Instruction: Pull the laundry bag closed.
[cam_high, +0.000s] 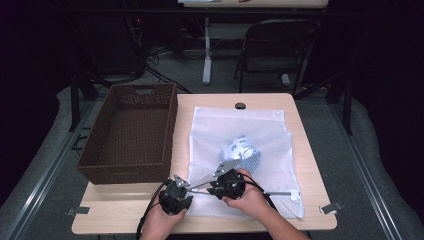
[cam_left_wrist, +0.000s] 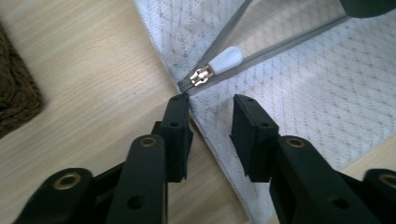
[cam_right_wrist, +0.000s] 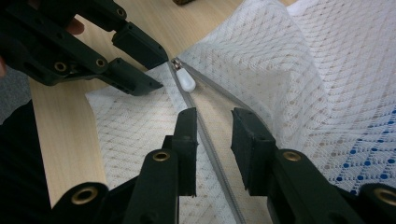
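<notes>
A white mesh laundry bag (cam_high: 240, 125) lies flat on the wooden table, with a white blue-dotted cloth (cam_high: 241, 152) inside it. The bag's zipper runs along the near edge and gapes open. Its white pull tab (cam_left_wrist: 225, 59) sits at the bag's left corner. My left gripper (cam_left_wrist: 210, 105) is open, its jaws just short of that pull tab, over the bag's corner. My right gripper (cam_right_wrist: 214, 119) is open too, straddling one side of the zipper tape (cam_right_wrist: 212, 154) a little behind the pull tab (cam_right_wrist: 185, 80). In the high view the left gripper (cam_high: 186, 194) and right gripper (cam_high: 214, 189) sit close together.
A brown woven basket (cam_high: 131, 131) stands empty on the table's left half, its near wall just beyond the left gripper. The left gripper (cam_right_wrist: 159, 70) shows in the right gripper view at the upper left. A folding chair (cam_high: 277, 47) stands behind the table.
</notes>
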